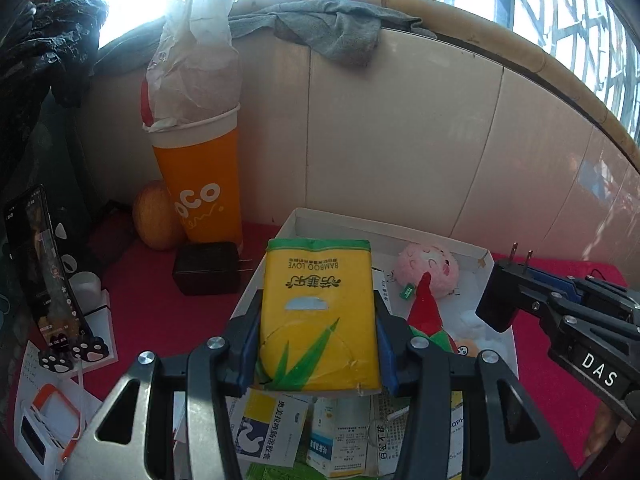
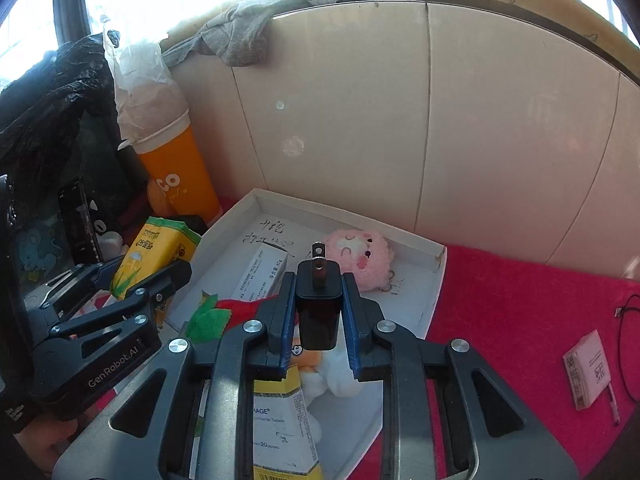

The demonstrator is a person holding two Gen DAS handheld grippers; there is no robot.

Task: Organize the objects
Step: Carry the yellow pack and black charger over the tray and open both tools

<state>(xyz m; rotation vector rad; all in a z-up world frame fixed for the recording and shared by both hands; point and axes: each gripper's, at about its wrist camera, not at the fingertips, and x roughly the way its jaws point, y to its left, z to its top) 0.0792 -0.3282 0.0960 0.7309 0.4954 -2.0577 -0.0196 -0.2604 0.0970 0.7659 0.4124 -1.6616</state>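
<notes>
My left gripper [image 1: 318,322] is shut on a yellow tissue pack [image 1: 318,316] and holds it above the left part of a white cardboard tray [image 1: 384,230]. The pack also shows in the right wrist view [image 2: 150,256]. My right gripper [image 2: 318,310] is shut on a black plug charger [image 2: 319,306], prongs up, above the tray [image 2: 438,270]; the charger also shows in the left wrist view [image 1: 500,300]. In the tray lie a pink plush [image 2: 358,258], a red and green plush [image 2: 224,312] and several medicine boxes [image 2: 264,270].
On the red cloth [image 2: 512,312] stand an orange cup [image 1: 208,184], an apple [image 1: 154,220], a second black charger [image 1: 208,268] and a phone on a stand [image 1: 44,264]. A small box [image 2: 588,370] and a cable [image 2: 626,320] lie to the right. A tiled wall [image 2: 400,120] stands behind.
</notes>
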